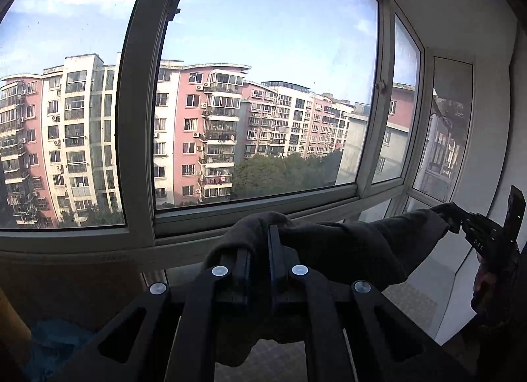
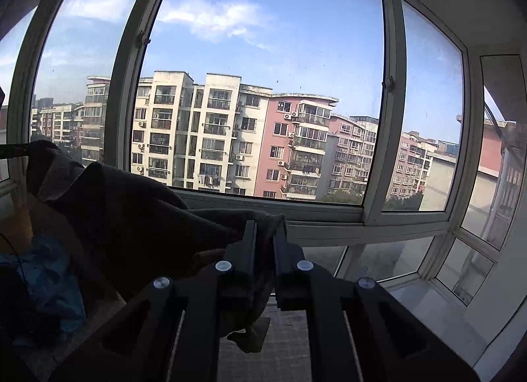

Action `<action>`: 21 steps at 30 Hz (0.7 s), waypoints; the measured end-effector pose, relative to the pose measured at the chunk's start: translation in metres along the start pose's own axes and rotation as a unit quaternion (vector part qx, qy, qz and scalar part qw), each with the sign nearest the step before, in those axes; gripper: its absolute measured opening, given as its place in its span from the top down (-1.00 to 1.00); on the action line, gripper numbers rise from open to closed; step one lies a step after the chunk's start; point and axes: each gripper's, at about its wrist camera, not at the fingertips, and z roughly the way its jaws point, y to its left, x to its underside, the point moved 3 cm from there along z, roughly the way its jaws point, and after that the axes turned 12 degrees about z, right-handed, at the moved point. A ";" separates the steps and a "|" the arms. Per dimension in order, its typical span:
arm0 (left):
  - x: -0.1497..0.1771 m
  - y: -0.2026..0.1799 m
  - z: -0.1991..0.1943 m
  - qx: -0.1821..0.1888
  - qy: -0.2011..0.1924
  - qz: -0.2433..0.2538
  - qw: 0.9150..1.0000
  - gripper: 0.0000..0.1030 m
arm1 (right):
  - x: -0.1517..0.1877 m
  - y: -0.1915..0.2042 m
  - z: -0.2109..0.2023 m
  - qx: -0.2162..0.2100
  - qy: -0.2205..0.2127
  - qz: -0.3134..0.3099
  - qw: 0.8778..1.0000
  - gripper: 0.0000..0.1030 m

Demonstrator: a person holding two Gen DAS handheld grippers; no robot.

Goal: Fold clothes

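Left claw (image 1: 260,243) and right claw (image 2: 265,233) each clench an end of a dark garment (image 1: 346,243), stretched between them before the window (image 1: 263,85); no containers visible.

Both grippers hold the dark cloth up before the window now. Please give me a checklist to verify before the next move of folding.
1. Left gripper shut on the dark grey fabric garment: ok.
2. Right gripper shut on the same garment: ok.
3. Garment spans between both grippers without slipping out: ok.
4. Garment hangs flat, without twist: cannot tell; folds bunch near the left gripper.
5. Surface below free for laying down: cannot tell; a crumpled blue cloth lies at the left.
6. Garment away from the grey window frame: cannot tell.
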 end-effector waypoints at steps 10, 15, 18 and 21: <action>0.328 -0.058 0.021 0.091 0.231 -0.016 0.969 0.85 | 0.377 -0.003 0.034 0.012 0.348 0.069 0.935 0.83; 0.501 -0.088 0.050 0.136 0.399 -0.086 0.903 0.84 | 0.504 -0.001 0.049 0.024 0.499 0.050 0.865 0.82; 0.547 -0.091 0.047 0.139 0.455 -0.096 0.874 0.83 | 0.508 -0.007 0.045 0.011 0.520 0.045 0.853 0.77; 0.545 -0.083 0.031 0.142 0.461 -0.101 0.870 0.82 | 0.489 -0.015 0.038 -0.008 0.533 0.044 0.845 0.37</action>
